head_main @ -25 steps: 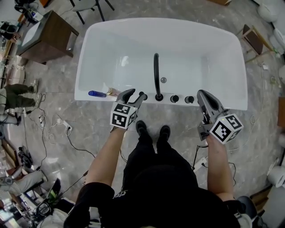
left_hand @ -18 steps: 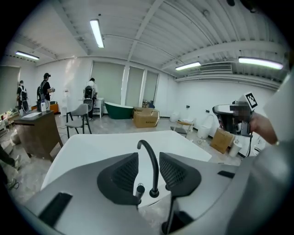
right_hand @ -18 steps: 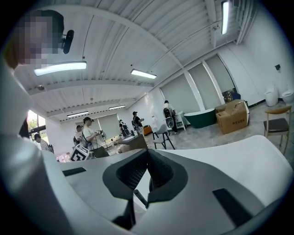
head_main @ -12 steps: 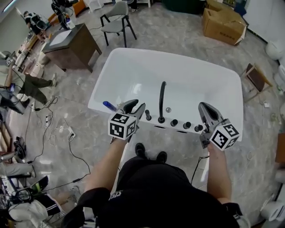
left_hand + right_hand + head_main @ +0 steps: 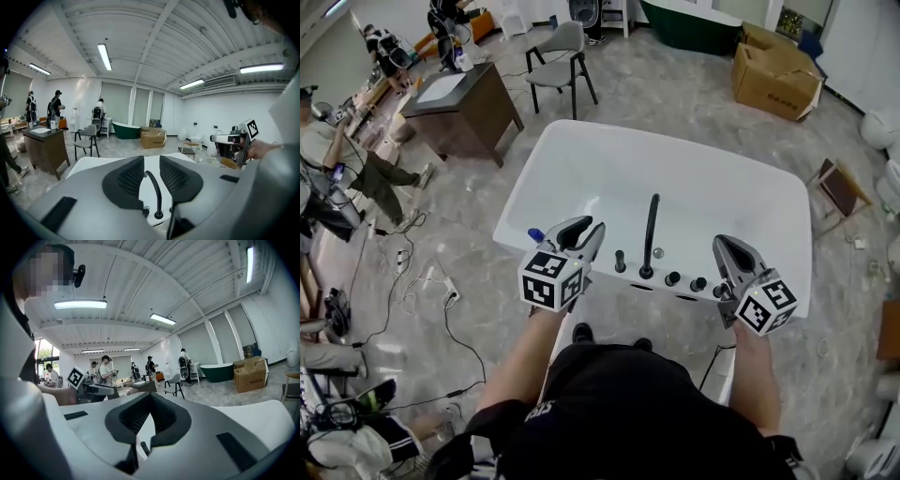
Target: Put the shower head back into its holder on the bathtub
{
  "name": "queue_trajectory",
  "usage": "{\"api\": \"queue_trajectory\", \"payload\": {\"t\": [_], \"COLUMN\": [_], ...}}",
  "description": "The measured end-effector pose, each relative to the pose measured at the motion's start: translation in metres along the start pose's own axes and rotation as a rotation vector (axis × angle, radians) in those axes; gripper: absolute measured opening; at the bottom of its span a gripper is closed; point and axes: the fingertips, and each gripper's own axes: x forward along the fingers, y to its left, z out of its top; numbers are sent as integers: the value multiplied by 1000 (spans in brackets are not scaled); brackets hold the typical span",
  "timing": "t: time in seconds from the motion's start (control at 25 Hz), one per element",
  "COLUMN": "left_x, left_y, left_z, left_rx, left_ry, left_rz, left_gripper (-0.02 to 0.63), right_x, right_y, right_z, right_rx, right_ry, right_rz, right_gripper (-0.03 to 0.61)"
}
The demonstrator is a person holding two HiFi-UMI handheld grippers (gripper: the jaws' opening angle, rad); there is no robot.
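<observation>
Noted both grippers lifted off the near rim of the bathtub (image 5: 600,169) since a second ago, and the head view tipped up to take in more of the room.

Found the left gripper (image 5: 589,228) about half open, with jaws just closed in from full width. Nothing between them, nothing held. Saw only the black faucet (image 5: 651,230) through the gap in the left gripper view.

Found the right gripper (image 5: 727,248) fully closed, tips together, empty.

Located the shower head (image 5: 620,261), a slim black stick, upright in its holder on the tub's near deck, just beside the faucet base at its 9 o'clock.

Placed the left gripper at 10 o'clock of the shower head, clear of it, not touching.

Counted two round black knobs (image 5: 672,278) in a row at 3 o'clock of the faucet base, with the right gripper further along the same line, over the deck's end.

Observed a blue object (image 5: 534,233) on the rim at 9 o'clock of the left gripper, mostly hidden behind it.

Recorded beyond the tub:
- a brown desk (image 5: 473,117) at 10 o'clock
- a grey chair (image 5: 561,52) at 11 o'clock
- a cardboard box (image 5: 773,70) at 1 o'clock
- a person (image 5: 342,159) at 9 o'clock, near the picture's edge
</observation>
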Motion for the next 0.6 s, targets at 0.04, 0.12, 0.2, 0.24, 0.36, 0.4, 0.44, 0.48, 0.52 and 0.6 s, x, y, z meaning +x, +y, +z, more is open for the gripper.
{"api": "queue_trajectory", "payload": {"t": [0.04, 0.12, 0.2, 0.24, 0.36, 0.4, 0.44, 0.48, 0.52, 0.6], "left_x": [-4, -12, -22, -27, -42, -46, -48, -51, -53, -59], "left_y": [6, 21, 38, 46, 73, 82, 91, 100, 108, 123], "left_z": [3, 9, 19, 24, 36, 40, 45, 50, 55, 70], "left_rx": [-7, -18, -22, -20, -3, 10, 31, 63, 100, 151], "left_ry": [-6, -26, -61, -80, -119, -124, -126, -128, -131, -158], "left_rz": [-4, -9, -11, -14, -34, -45, -55, -64, -70, -88], "left_gripper": [110, 106, 97, 93, 86, 86, 86, 86, 86, 80], "right_x": [3, 9, 19, 25, 46, 53, 59, 65, 70, 80], "right_y": [4, 15, 29, 36, 53, 58, 64, 70, 75, 87], "right_z": [3, 13, 26, 31, 48, 57, 67, 75, 81, 93], "right_rx": [3, 12, 5, -8, -61, -70, -72, -71, -72, -91], "right_ry": [-13, -31, -45, -57, -127, -153, -174, -190, -203, -217], "right_rz": [1, -19, -42, -48, -97, -133, -172, -204, -226, -253], "right_gripper": [12, 12, 12, 12, 12, 11, 12, 11, 11, 11]}}
